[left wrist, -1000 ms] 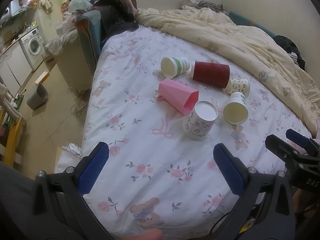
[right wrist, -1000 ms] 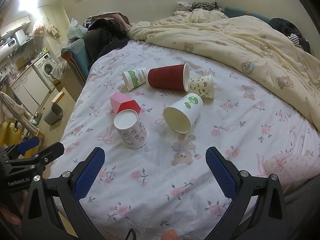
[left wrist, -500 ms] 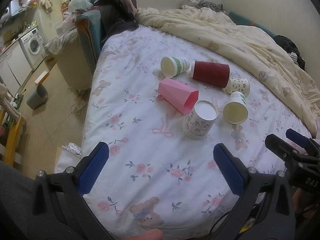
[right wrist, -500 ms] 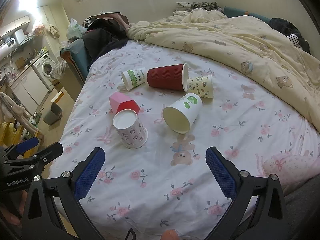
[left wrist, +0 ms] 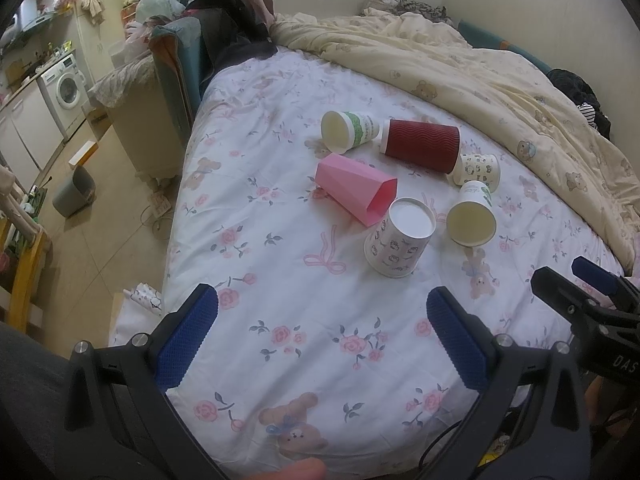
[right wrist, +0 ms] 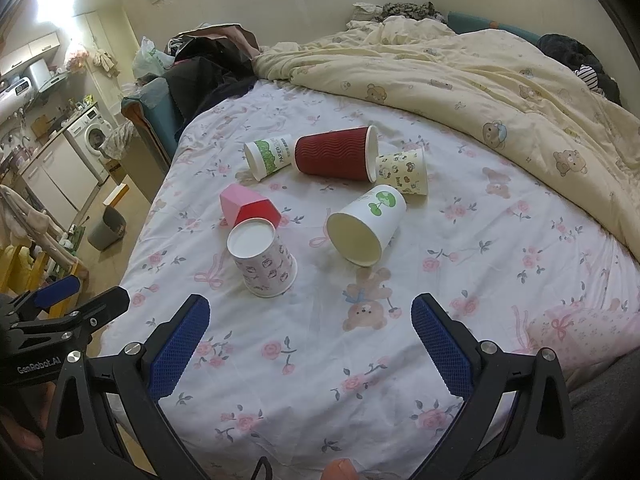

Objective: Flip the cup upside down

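Note:
Several cups lie on the flowered bed sheet (left wrist: 280,280). A white patterned cup (left wrist: 398,250) (right wrist: 264,262) stands upside down. A pink cup (left wrist: 354,190) (right wrist: 248,208), a red ribbed cup (left wrist: 422,144) (right wrist: 334,158), a green-print cup (left wrist: 348,132) (right wrist: 268,156), a white cup with a green tree (left wrist: 472,216) (right wrist: 366,226) and a small yellowish cup (left wrist: 478,168) (right wrist: 404,172) lie on their sides. My left gripper (left wrist: 320,340) and right gripper (right wrist: 308,348) are open and empty, hovering near the bed's front edge, well short of the cups.
A cream bear-print duvet (right wrist: 480,92) covers the bed's far right. Dark clothes are piled on a chair (left wrist: 224,32) at the bed's far left. The floor at left holds a grey bin (left wrist: 74,196) and a washing machine (left wrist: 66,88).
The view has shifted only slightly in the right wrist frames. The cups have not moved and both grippers stay open.

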Motion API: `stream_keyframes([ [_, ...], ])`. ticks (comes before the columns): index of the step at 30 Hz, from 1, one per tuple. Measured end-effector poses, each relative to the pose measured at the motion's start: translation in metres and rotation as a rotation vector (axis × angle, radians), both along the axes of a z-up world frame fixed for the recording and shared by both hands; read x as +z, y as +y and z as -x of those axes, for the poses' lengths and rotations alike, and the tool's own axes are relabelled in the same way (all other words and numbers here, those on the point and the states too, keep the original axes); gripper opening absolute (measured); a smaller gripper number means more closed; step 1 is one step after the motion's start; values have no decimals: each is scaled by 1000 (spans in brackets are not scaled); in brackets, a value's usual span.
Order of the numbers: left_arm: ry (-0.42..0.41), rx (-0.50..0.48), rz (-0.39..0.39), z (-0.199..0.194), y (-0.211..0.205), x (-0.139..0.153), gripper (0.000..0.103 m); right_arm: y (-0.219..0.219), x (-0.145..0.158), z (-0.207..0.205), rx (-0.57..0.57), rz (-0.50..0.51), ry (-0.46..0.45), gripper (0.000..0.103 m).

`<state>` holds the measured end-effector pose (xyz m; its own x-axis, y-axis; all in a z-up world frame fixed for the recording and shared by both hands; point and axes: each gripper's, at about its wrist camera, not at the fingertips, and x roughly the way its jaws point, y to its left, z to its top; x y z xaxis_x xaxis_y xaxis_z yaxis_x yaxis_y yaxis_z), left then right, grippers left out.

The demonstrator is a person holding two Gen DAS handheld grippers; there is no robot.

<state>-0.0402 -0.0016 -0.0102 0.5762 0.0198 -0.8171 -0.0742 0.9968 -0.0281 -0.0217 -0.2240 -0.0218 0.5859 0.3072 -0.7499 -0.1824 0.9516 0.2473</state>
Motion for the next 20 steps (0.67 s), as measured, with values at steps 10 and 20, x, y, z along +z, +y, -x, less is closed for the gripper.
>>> stream_keyframes([
  [10, 0, 0, 0, 0, 1, 0, 103, 0, 0, 0, 0, 0, 0, 103],
  [20, -1, -2, 6, 0, 0, 0, 103, 0, 0, 0, 0, 1, -1, 103],
])
